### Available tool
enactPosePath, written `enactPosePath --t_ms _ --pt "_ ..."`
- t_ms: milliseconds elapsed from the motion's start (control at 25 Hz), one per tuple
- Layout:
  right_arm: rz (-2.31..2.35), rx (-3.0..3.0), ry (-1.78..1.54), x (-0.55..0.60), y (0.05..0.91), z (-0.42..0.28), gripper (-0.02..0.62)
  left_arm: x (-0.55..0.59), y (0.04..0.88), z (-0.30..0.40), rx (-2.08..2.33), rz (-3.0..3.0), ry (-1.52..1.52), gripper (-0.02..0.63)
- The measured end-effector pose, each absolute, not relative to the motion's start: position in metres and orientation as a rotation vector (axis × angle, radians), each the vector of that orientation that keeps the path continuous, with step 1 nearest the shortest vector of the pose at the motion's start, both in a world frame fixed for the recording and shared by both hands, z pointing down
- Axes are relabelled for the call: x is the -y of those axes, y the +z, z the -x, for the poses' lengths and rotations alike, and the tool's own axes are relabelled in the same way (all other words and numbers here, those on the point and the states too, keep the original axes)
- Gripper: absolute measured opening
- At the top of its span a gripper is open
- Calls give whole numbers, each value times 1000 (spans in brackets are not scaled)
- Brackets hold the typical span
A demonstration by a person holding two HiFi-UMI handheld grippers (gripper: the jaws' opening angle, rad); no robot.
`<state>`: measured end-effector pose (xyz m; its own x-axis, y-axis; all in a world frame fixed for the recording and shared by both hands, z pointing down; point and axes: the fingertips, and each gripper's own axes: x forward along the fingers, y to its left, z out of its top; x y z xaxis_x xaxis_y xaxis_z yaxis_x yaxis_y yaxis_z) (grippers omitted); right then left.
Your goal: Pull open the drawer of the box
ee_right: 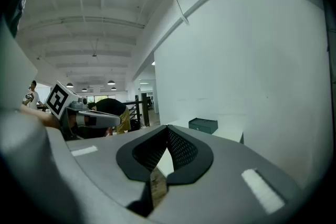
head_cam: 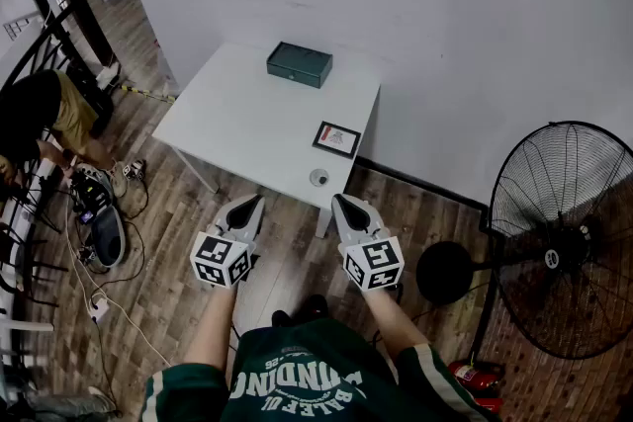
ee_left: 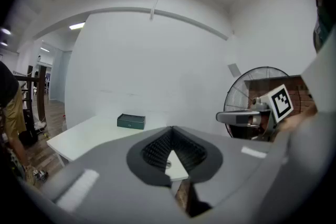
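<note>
Box [head_cam: 299, 64] sits in the upper middle of the head view, on the far side of the counter [head_cam: 247, 128], with its long axis running across the frame. Left claw [head_cam: 251, 203] and right claw [head_cam: 342, 202], both closed on nothing, hang lower in the frame, well apart from the box and about equally far from it.

Shirt lettering [head_cam: 297, 388] — upside-down, illegible

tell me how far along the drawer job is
Nothing looks done: the green box sits closed on the white table. Nothing is in hand: the left gripper and right gripper are both shut, empty, held over the floor short of the table. Left: reach the box, grip its drawer, pull.
</note>
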<state>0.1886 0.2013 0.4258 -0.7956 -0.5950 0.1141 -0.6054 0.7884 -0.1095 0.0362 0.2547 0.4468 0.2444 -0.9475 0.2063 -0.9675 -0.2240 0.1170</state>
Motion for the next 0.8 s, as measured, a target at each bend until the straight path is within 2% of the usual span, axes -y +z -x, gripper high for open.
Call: enactPosePath --t_ms 360,800 --pt "-947 2903 229 -188 438 -197 2 -249 459 -45 1811 -2261 128 52" --pt "-957 2887 271 -139 446 -165 2 -194 468 -11 1787 -2267 107 52"
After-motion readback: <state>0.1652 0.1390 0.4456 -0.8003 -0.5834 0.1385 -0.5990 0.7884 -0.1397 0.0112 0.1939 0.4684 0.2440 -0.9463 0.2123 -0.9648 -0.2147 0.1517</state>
